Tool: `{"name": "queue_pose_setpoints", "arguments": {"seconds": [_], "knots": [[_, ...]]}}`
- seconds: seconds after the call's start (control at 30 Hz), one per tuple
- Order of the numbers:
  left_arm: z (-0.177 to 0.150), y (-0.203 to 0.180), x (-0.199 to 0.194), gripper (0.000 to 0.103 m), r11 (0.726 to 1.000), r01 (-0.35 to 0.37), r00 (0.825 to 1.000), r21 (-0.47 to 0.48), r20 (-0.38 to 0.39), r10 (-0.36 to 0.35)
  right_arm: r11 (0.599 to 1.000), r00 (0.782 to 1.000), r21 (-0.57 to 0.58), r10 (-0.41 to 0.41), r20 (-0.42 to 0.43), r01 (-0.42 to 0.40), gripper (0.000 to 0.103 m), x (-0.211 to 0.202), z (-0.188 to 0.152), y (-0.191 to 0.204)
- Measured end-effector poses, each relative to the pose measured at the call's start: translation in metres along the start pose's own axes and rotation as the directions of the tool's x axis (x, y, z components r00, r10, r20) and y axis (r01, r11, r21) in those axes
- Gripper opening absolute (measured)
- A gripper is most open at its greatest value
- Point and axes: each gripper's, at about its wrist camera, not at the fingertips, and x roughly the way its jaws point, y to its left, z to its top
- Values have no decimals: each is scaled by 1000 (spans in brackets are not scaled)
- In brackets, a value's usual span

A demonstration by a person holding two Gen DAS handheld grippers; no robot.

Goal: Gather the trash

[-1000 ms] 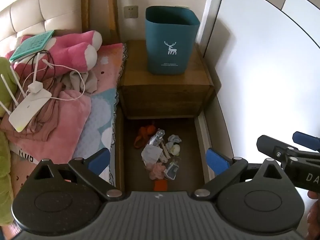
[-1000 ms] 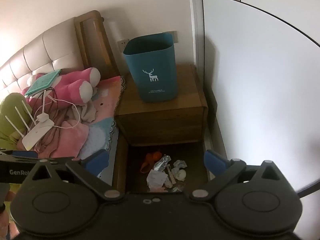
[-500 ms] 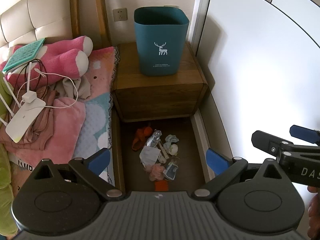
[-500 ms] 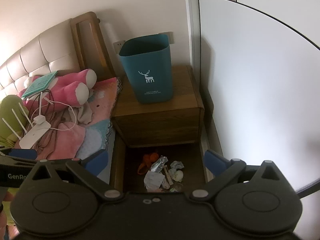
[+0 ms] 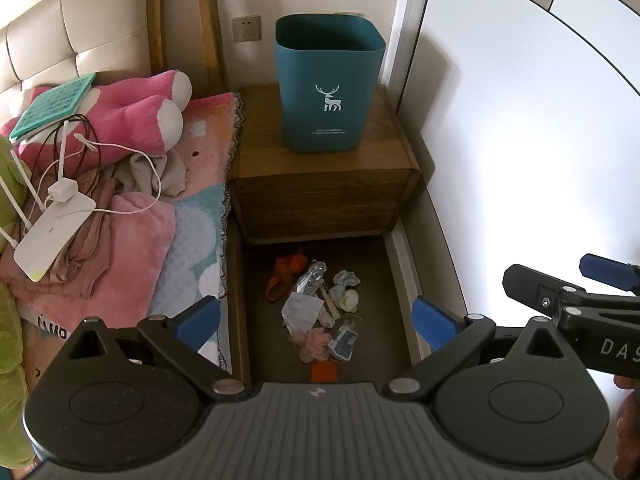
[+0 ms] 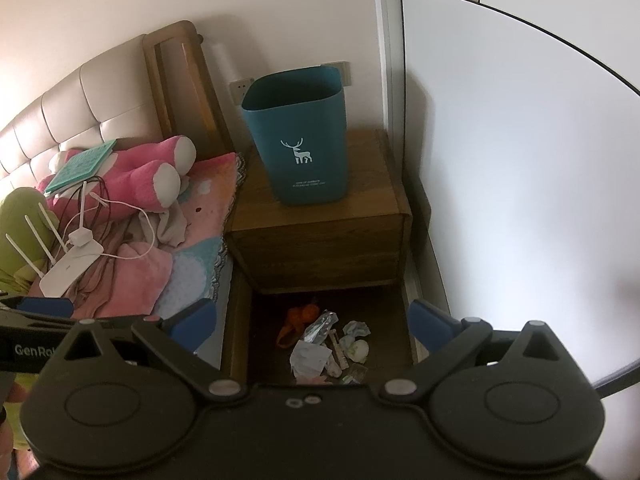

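A heap of trash [image 5: 316, 308] lies on the dark floor between the bed and the wall: an orange scrap [image 5: 284, 276], a clear wrapper [image 5: 311, 278], crumpled white paper [image 5: 302, 312], tissue and a small packet. The same trash heap [image 6: 324, 344] shows low in the right wrist view. A teal bin [image 5: 328, 84] with a white deer stands upright on the wooden nightstand [image 5: 320, 176]; the right wrist view shows this bin [image 6: 298, 136] too. My left gripper [image 5: 316, 320] hangs open high above the heap. My right gripper [image 6: 312, 322] is open too, beside it, holding nothing.
The bed [image 5: 192, 216] on the left carries pink blankets, a pink plush toy [image 5: 136, 120], a white router [image 5: 52, 236] with cables and a green pad. A white wardrobe door [image 5: 520, 140] closes off the right side. The floor gap is narrow.
Both views have drifted slightly, showing a little more of the headboard. Both grippers stay open and empty; the trash and bin have not moved.
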Motion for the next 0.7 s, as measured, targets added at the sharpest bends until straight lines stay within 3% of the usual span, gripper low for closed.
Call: {"name": "queue_pose_setpoints", "arguments": {"seconds": [0.7], "knots": [[-2, 5, 0, 103, 1000, -6, 1000, -17, -6, 6, 1000, 1000, -11, 9, -3, -9, 102, 1, -1, 3]]}}
